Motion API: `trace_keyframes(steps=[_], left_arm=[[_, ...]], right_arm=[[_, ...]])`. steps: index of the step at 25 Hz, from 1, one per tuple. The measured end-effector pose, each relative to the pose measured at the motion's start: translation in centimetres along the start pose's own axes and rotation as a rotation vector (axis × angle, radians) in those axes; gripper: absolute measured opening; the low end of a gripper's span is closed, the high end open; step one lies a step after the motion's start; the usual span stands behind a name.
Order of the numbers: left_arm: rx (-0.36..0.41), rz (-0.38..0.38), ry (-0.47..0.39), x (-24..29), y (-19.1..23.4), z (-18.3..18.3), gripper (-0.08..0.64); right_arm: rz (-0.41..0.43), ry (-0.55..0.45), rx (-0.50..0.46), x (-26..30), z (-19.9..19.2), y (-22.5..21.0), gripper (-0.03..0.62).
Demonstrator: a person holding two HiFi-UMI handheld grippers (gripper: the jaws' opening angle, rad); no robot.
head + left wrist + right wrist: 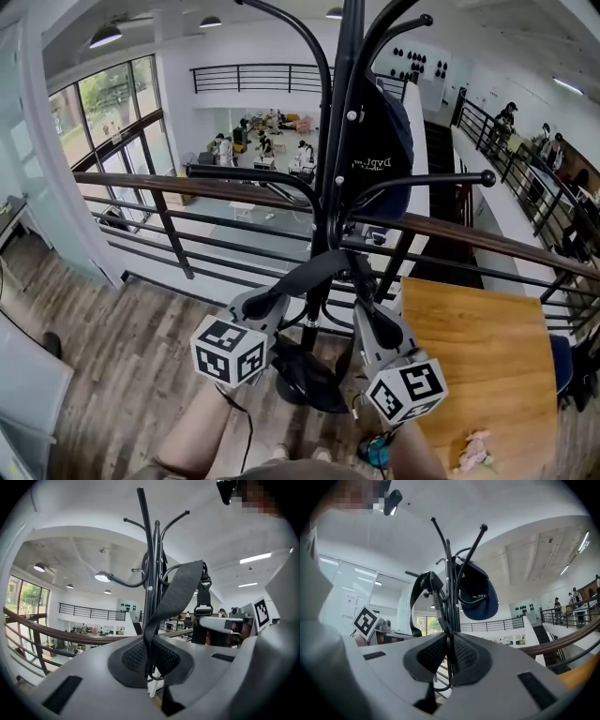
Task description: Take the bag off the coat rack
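Observation:
The black coat rack (339, 122) stands just ahead of me. A black bag (305, 375) hangs low by its pole, between the two grippers. Its webbing strap (314, 270) arches from one gripper to the other. My left gripper (270, 300) is shut on the strap (177, 590), which rises from its pads towards a rack hook. My right gripper (372, 317) is shut on a thinner run of the strap (449, 634) that leads up to a buckle (429, 581). In the left gripper view the right gripper's body (220, 629) shows close by at the right.
A navy cap (384, 141) hangs on an upper hook of the coat rack. A wooden-topped railing (169, 187) runs behind the rack, with a drop to a lower floor beyond. A wooden table (478, 366) stands at the right, with a small pink thing (473, 450) on it.

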State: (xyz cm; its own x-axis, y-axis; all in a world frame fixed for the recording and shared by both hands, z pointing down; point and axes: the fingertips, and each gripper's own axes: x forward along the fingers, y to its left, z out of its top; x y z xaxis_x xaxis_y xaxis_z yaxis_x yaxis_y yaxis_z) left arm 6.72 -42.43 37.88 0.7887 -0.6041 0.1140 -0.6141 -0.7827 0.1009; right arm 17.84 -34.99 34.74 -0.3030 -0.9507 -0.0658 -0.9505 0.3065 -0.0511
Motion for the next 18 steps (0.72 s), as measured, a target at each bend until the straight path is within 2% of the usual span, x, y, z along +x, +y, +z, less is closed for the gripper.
trace_keyframes(steps=[5, 10, 14, 18], left_arm=[[0.008, 0.046, -0.1, -3.0, -0.2, 4.4, 0.02], [0.011, 0.129, -0.188, -7.6, 0.9, 8.0, 0.02], [0.032, 0.204, -0.237, -11.5, 1.5, 9.7, 0.019], [0.055, 0.305, -0.24, -15.9, 2.3, 9.7, 0.018]], right_arm=[[0.09, -0.055, -0.032, -0.7, 3.8, 2.3, 0.044], [0.215, -0.092, -0.106, -0.9, 6.3, 6.5, 0.044], [0.305, -0.117, -0.09, -0.6, 7.2, 9.2, 0.044], [0.39, -0.127, -0.063, 0.1, 7.0, 11.6, 0.044]])
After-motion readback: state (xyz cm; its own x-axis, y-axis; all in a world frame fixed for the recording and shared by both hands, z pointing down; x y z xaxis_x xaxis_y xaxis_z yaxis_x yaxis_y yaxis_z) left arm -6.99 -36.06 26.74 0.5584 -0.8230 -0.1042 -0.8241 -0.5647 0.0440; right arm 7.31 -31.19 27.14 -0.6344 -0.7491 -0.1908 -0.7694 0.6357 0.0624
